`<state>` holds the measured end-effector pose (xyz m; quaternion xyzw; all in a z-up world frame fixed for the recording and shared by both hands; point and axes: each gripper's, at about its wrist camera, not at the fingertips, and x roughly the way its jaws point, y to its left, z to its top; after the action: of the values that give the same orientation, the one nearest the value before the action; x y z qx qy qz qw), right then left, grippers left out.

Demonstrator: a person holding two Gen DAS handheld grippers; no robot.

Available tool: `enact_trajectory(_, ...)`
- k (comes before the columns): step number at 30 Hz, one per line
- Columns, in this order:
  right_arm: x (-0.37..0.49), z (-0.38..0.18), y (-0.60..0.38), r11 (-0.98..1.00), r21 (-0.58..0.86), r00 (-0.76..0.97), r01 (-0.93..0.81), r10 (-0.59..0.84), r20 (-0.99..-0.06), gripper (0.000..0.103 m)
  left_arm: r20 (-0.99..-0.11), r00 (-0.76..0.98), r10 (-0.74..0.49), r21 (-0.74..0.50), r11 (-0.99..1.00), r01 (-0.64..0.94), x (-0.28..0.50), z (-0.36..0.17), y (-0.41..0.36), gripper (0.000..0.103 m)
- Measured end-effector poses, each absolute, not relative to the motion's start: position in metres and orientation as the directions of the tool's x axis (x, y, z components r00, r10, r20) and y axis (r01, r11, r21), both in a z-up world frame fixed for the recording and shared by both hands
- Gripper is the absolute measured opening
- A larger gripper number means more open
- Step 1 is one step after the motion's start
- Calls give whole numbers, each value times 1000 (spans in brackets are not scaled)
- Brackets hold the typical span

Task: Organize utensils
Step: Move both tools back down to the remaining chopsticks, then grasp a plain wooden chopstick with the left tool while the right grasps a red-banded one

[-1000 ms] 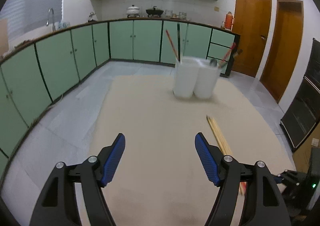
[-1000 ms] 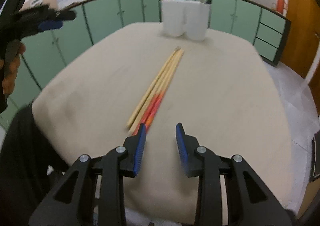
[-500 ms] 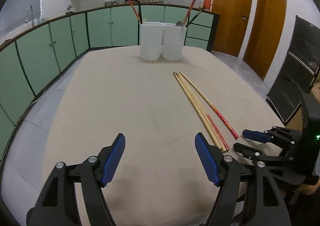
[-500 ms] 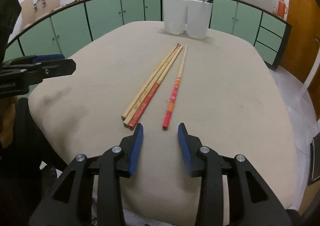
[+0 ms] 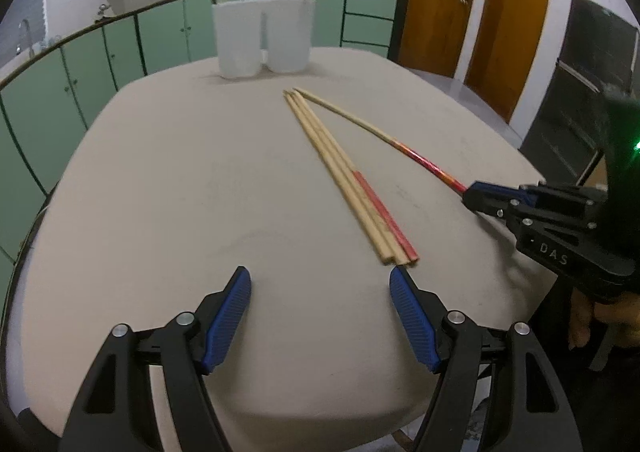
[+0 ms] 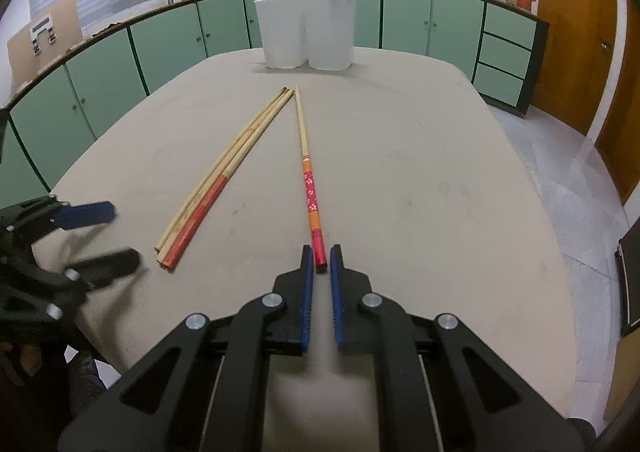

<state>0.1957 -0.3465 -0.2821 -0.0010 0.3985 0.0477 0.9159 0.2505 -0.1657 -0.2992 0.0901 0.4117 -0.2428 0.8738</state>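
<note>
Green kitchen cabinets ring our beige-covered table point(image 6: 400, 180), with a white twin-cup utensil holder point(image 6: 306, 32) at its far end. Our right gripper point(image 6: 321, 252) has just been closing and now pinches the red end of the flower-patterned red-and-wood chopstick point(image 6: 308, 172) lying on the cloth. Just left lie three bundled wooden chopsticks point(image 5: 344, 176). Our left gripper point(image 5: 320, 288) hovers wide open near their blunt ends.

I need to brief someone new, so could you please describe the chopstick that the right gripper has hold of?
On the beige table, in front of the white utensil holder, four chopsticks lie. Three lie together in a bundle; the fourth, the flowered chopstick, lies alone to their right, its red end between the right gripper fingers.
</note>
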Motion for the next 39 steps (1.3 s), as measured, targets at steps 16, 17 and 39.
enact_trajectory(16,200,-283,-336,995,14,691,-101,80,-718,21,-739,601,-305,8,888,460,257,-300,-181,71)
enact_trajectory(17,201,-283,-335,995,10,693,-97,75,-717,21,-736,606,-302,3,894,449,260,-301,-180,66)
enact_trajectory(39,199,-286,-315,999,-45,720,-17,-19,-693,9,-709,655,-263,-61,948,314,275,-299,-138,16)
